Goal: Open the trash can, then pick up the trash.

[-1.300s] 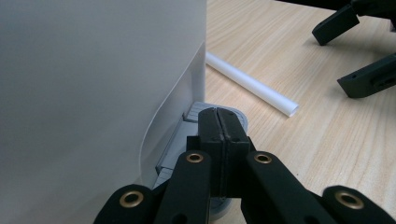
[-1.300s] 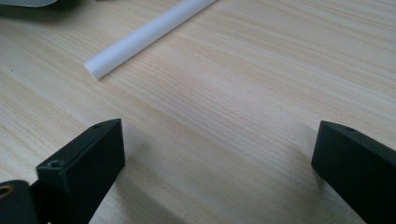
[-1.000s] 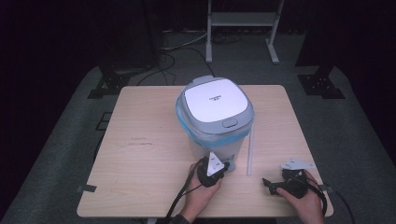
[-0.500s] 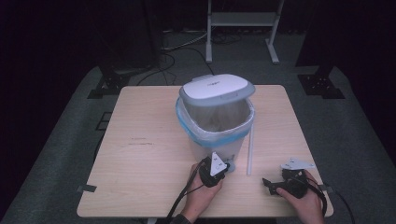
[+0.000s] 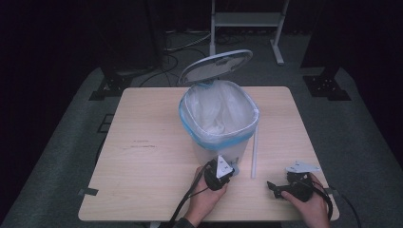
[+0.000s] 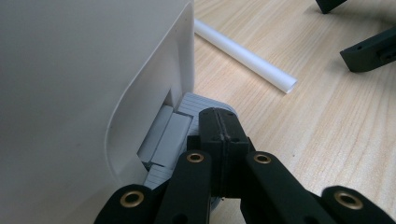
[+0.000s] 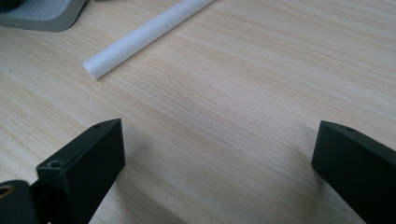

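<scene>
The left gripper [image 6: 219,123] is pressing down on the grey pedal [image 6: 187,105] at the foot of the white bin [image 5: 219,124], its two black jaws closed flat against each other with nothing between them. In the left gripper view the joined tips are sitting on the ribbed top of the pedal, just in front of the slot in the bin's base where the pedal comes out. From the high view, the person's left hand [image 5: 205,197] is holding that gripper at the near side of the bin, low against its base.

The bin is standing upright near the middle of the wooden table [image 5: 142,166], and its lid [image 5: 216,66] is tilting up and back behind the opening (its underside is facing the camera). A clear liner [image 5: 216,111] with a blue edge is folding over the rim.

The right gripper [image 5: 273,189] is resting on the table near its front right corner, well apart from the bin, with its jaws standing wide apart and only bare wood between them. A white tube [image 5: 254,153] is lying on the table between the bin and the right gripper; it seems to be clear of the bin's base, though the high view is too coarse to be sure.
</scene>
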`<action>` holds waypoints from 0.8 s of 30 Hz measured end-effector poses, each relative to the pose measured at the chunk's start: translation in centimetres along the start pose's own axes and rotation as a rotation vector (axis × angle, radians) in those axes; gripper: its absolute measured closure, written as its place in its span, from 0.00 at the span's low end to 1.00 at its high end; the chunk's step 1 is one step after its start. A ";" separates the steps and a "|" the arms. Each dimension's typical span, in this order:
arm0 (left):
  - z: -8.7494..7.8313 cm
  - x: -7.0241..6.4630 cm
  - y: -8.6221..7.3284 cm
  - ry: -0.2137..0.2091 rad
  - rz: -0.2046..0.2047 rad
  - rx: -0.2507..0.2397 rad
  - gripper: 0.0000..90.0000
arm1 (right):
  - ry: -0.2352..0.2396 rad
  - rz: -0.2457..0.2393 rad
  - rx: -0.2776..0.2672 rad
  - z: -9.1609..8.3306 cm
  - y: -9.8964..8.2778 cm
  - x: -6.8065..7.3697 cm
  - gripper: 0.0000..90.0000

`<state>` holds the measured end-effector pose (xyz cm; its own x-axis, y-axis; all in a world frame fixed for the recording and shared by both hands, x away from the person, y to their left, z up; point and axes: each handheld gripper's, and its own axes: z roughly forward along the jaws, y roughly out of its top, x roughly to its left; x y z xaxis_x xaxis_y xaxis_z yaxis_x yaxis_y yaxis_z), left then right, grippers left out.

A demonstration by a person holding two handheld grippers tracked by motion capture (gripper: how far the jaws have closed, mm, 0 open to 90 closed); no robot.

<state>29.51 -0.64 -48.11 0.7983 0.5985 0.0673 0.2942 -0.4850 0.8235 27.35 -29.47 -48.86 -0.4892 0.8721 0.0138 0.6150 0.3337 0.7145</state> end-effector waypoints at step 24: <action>0.0 0.0 0.0 -0.001 -0.002 0.001 1.00 | -0.005 0.033 -0.057 -1.1 1.4 -0.1 0.15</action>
<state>29.53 -0.62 -48.11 0.7983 0.5987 0.0652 0.2960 -0.4843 0.8233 27.60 -29.43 -47.06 -0.4660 0.8841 0.0353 0.5944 0.2833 0.7526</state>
